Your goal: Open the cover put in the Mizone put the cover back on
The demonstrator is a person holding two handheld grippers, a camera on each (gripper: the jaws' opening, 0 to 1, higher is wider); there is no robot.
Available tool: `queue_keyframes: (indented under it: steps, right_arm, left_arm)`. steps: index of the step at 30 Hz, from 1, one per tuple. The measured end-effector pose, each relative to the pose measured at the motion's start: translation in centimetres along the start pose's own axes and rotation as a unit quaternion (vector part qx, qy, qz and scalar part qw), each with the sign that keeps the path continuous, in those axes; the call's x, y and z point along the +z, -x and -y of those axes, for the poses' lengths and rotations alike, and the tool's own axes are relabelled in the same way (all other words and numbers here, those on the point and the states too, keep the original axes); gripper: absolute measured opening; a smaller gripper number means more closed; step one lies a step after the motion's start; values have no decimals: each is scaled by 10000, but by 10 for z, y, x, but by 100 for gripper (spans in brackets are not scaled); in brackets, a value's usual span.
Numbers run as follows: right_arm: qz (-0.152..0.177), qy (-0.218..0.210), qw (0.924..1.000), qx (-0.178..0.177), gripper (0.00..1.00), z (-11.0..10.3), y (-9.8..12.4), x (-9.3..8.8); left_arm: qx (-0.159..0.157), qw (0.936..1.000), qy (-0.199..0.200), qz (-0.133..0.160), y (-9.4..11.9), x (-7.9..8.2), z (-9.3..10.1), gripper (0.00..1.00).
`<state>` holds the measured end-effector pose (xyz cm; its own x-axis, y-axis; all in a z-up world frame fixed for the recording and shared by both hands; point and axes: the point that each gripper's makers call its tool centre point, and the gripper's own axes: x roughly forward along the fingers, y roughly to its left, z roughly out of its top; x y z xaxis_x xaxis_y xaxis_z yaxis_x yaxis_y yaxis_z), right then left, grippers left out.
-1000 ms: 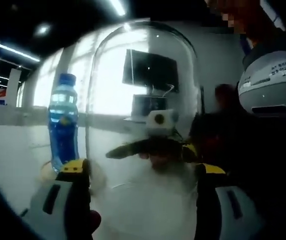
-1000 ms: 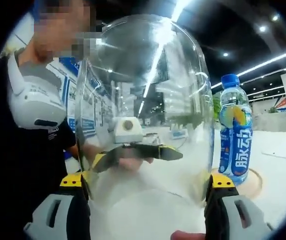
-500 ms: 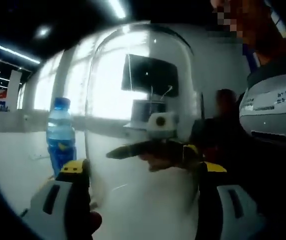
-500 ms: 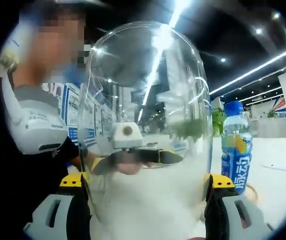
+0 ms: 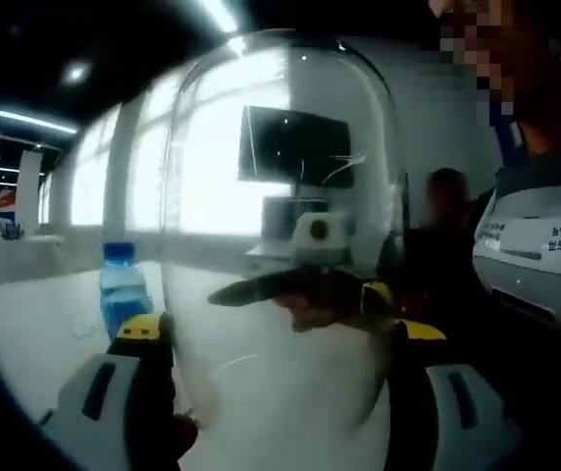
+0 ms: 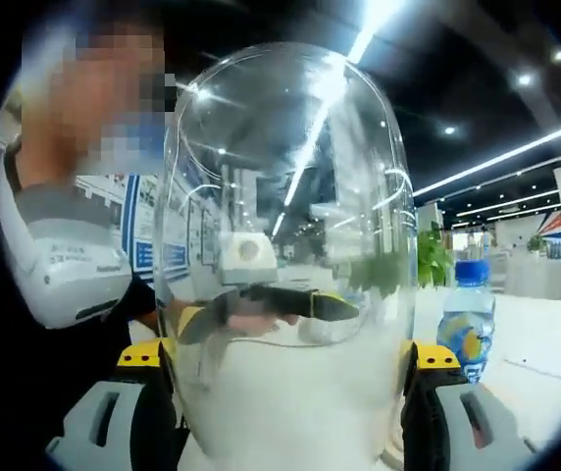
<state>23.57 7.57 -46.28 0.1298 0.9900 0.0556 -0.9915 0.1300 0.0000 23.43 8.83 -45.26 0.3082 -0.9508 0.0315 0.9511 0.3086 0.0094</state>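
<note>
Bright hall background: ceiling strip lights [image 6: 501, 157], big windows [image 5: 212, 157], dark monitor [image 5: 295, 147] seen through the glass. White tabletop [image 5: 35, 334] below.

Clear dome cover [image 5: 276, 226] clamped from both sides. Left gripper [image 5: 279, 339]: yellow-tipped jaws pressed on the cover's lower walls, clenched on it. Right gripper [image 6: 285, 363]: same, jaws tight against the cover [image 6: 285, 245] left and right, grasping it. Each gripper visible through the glass from the opposite view, jaws pointing at the camera.

Cover upright; bottom rim out of frame, so contact with the table cannot be told.

Mizone bottle [image 5: 124, 294] standing on the tabletop outside the cover, just beyond the left jaw in the left gripper view; blue cap and upper label showing, lower part hidden behind the jaw. In the right gripper view, bottle [image 6: 467, 329] at the right, beside the cover wall, above the right jaw, base hidden.

Person [image 6: 65, 265] behind the cover, dark sleeve, white-grey chest unit [image 5: 540, 255].
</note>
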Motion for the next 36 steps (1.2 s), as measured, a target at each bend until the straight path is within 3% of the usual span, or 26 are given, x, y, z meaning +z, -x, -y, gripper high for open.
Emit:
queue_keyframes:
  steps: [13,17,21,29,36]
  right_arm:
    - [267,488,9984,82,90,8,-13,68]
    - [339,679,9971,81,90,15,-18,85]
    - [371,972,9946,35,90,23,-20,97]
    - [403,1284,9909,10,90,49,-21,123]
    - [220,1429,9895,-29,90,77,-22,125]
  left_arm:
    - [38,9977,-666,109,1,74,-12,80]
    - [35,9961,-870,169,-1,89,-18,81]
    - [3,9925,-1203,231,-4,102,-25,81]
    - [-69,9881,-1483,393,-13,126,-46,81]
    - [-108,9867,-1537,514,-25,127,-72,82]
